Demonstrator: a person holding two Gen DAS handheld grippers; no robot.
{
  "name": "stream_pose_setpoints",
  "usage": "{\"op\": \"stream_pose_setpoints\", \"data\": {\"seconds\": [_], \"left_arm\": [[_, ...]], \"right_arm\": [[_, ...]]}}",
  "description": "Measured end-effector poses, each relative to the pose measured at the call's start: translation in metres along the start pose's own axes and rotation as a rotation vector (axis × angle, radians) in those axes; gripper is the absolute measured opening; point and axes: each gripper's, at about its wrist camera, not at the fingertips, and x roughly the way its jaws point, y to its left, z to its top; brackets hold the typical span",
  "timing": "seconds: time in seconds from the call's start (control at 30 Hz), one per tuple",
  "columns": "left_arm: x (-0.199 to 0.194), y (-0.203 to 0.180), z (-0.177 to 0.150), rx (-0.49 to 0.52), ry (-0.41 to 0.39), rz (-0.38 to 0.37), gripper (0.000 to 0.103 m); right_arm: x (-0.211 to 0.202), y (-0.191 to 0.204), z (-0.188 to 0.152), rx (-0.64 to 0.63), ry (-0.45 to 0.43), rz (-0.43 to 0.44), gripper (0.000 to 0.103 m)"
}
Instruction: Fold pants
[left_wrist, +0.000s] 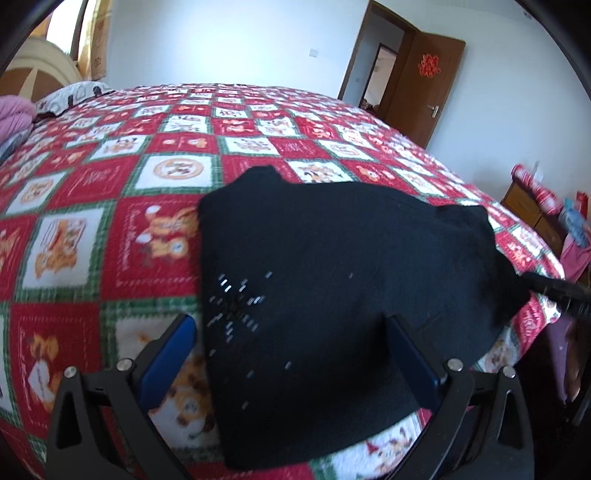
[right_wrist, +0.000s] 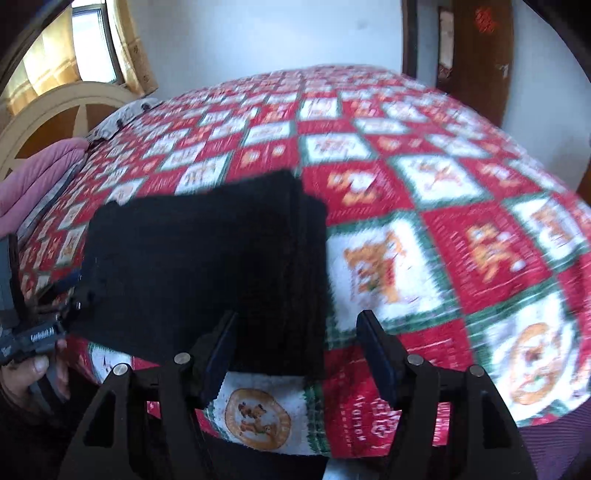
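The black pants (left_wrist: 332, 280) lie folded into a thick stack near the front edge of the bed; a small sparkly pattern shows on the near left part. My left gripper (left_wrist: 291, 325) is open, its blue-padded fingers (left_wrist: 173, 354) apart over the near side of the stack and holding nothing. In the right wrist view the pants (right_wrist: 207, 266) form a dark block at centre left. My right gripper (right_wrist: 295, 321) is open over the stack's right edge, empty. The left gripper (right_wrist: 55, 295) shows at the far left by the pants' left edge.
The bed is covered by a red, white and green cartoon quilt (left_wrist: 122, 206). A pink blanket (right_wrist: 33, 184) and a pillow (left_wrist: 74, 94) lie at the headboard end. A brown door (left_wrist: 424, 85) stands open at the back right. A wooden nightstand (left_wrist: 532, 210) stands right of the bed.
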Motion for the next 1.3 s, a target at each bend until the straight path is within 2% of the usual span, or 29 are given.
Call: {"op": "stream_pose_setpoints", "data": {"seconds": [0.03, 0.13, 0.27, 0.33, 0.4, 0.57, 0.6, 0.7, 0.77, 0.8, 0.83, 0.87, 0.9, 1.0, 1.13, 1.23, 1.3], "left_arm": [[-0.002, 0.002, -0.002, 0.001, -0.001, 0.005, 0.103], [-0.004, 0.003, -0.005, 0.001, -0.002, 0.002, 0.103], [-0.003, 0.001, -0.007, 0.014, -0.007, 0.009, 0.103], [-0.003, 0.002, -0.008, 0.019, -0.012, 0.007, 0.103], [-0.003, 0.004, -0.008, 0.022, -0.015, 0.002, 0.103], [-0.002, 0.005, -0.011, 0.038, -0.030, -0.011, 0.103], [-0.002, 0.005, -0.012, 0.040, -0.032, -0.014, 0.103], [-0.002, 0.007, -0.012, 0.040, -0.040, -0.025, 0.103], [-0.002, 0.006, -0.014, 0.048, -0.047, -0.023, 0.103], [-0.002, 0.006, -0.015, 0.051, -0.049, -0.022, 0.103], [-0.002, 0.005, -0.016, 0.053, -0.052, -0.023, 0.103], [-0.002, 0.005, -0.016, 0.055, -0.055, -0.024, 0.103], [-0.002, 0.005, -0.017, 0.057, -0.057, -0.024, 0.103], [-0.003, 0.003, -0.019, 0.062, -0.062, -0.020, 0.103], [-0.004, 0.002, -0.022, 0.065, -0.065, -0.015, 0.103], [-0.006, 0.000, -0.023, 0.067, -0.067, -0.015, 0.103], [-0.006, 0.001, -0.023, 0.065, -0.070, -0.017, 0.103]], "right_arm": [[-0.011, 0.003, 0.005, -0.008, -0.040, -0.006, 0.066], [-0.032, 0.022, 0.029, -0.032, -0.143, 0.089, 0.067], [-0.014, 0.071, 0.072, -0.124, -0.147, 0.298, 0.067], [0.011, 0.101, 0.092, -0.158, -0.069, 0.408, 0.067], [0.034, 0.128, 0.107, -0.174, 0.013, 0.477, 0.067], [0.091, 0.182, 0.136, -0.256, 0.179, 0.526, 0.067], [0.104, 0.191, 0.140, -0.279, 0.242, 0.550, 0.067], [0.127, 0.205, 0.137, -0.308, 0.355, 0.590, 0.067], [0.141, 0.210, 0.132, -0.321, 0.435, 0.604, 0.060], [0.144, 0.212, 0.129, -0.322, 0.449, 0.621, 0.050], [0.146, 0.212, 0.128, -0.320, 0.462, 0.645, 0.047], [0.145, 0.213, 0.126, -0.320, 0.467, 0.675, 0.037], [0.142, 0.214, 0.124, -0.333, 0.447, 0.680, 0.020], [0.136, 0.217, 0.122, -0.353, 0.411, 0.658, 0.013], [0.135, 0.224, 0.124, -0.379, 0.331, 0.566, 0.011], [0.147, 0.224, 0.123, -0.384, 0.325, 0.507, 0.011], [0.152, 0.220, 0.121, -0.361, 0.317, 0.510, 0.011]]}}
